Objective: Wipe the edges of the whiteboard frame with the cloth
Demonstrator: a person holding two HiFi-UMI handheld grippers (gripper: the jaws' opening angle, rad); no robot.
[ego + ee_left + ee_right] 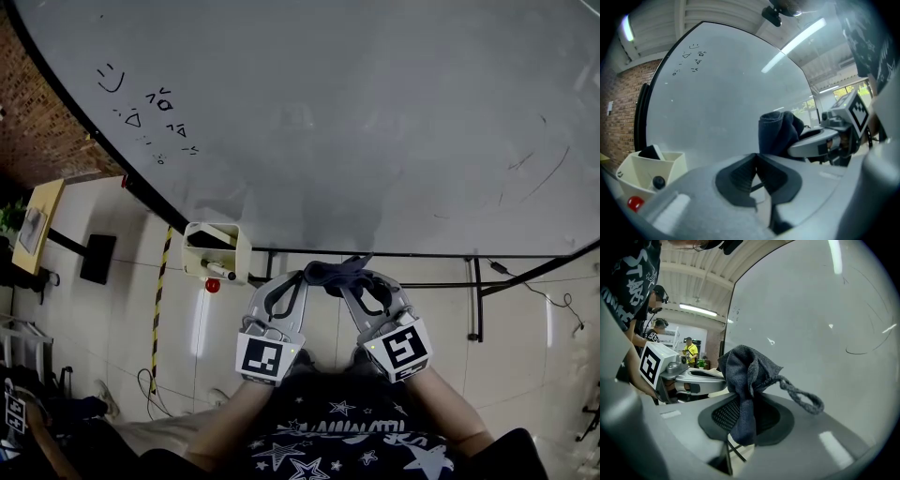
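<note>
The cloth (746, 373), a dark bunched rag with a loop of cord hanging off one side, sits pinched in the right gripper (740, 408), whose jaws are closed on its lower fold. In the head view it hangs just in front of the bottom edge of the whiteboard (328, 122), where the dark frame (422, 254) runs. The left gripper (756, 158) is close beside it, jaws pressed together with nothing between them.

This looks like the start of a pass. The rag is gripped and brought up to the frame, but no view shows whether it touches the frame or the board yet. The next move would call for pressing the bunched end onto the frame strip and sliding along it, clear of the cream holder (217, 249) fixed at the lower left corner.

The frame's top and right sides are cut off, and the small scribbles (150, 112) upper left are too small to read.
</note>
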